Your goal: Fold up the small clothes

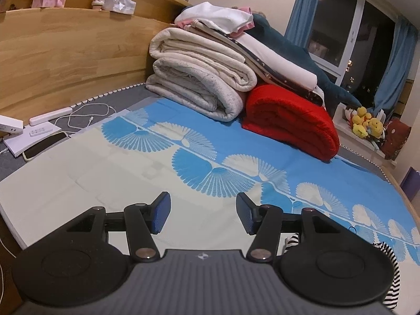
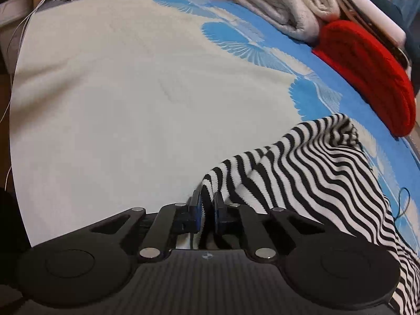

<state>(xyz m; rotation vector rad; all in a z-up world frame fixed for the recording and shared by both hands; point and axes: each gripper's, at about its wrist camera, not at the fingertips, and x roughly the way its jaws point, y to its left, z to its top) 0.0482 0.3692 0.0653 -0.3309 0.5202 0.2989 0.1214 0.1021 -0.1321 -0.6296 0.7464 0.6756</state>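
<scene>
A black-and-white striped garment [image 2: 309, 173] lies rumpled on the cream and blue bed sheet [image 2: 126, 99], stretching from the middle of the right wrist view to its lower right. My right gripper [image 2: 207, 210] is shut on the garment's near edge, with striped cloth pinched between the blue pads. In the left wrist view my left gripper [image 1: 203, 214] hangs open above the sheet [image 1: 105, 173] with nothing between its fingers. Only a strip of the striped garment [image 1: 391, 257] shows there, at the lower right behind the gripper body.
Folded cream quilts [image 1: 199, 78] and a red blanket [image 1: 291, 123] are stacked at the head of the bed against the wooden headboard [image 1: 65, 52]. A phone [image 1: 43, 145], a power strip [image 1: 50, 115] and white cables lie at the left edge. A black hair tie [image 2: 403, 203] rests right of the garment.
</scene>
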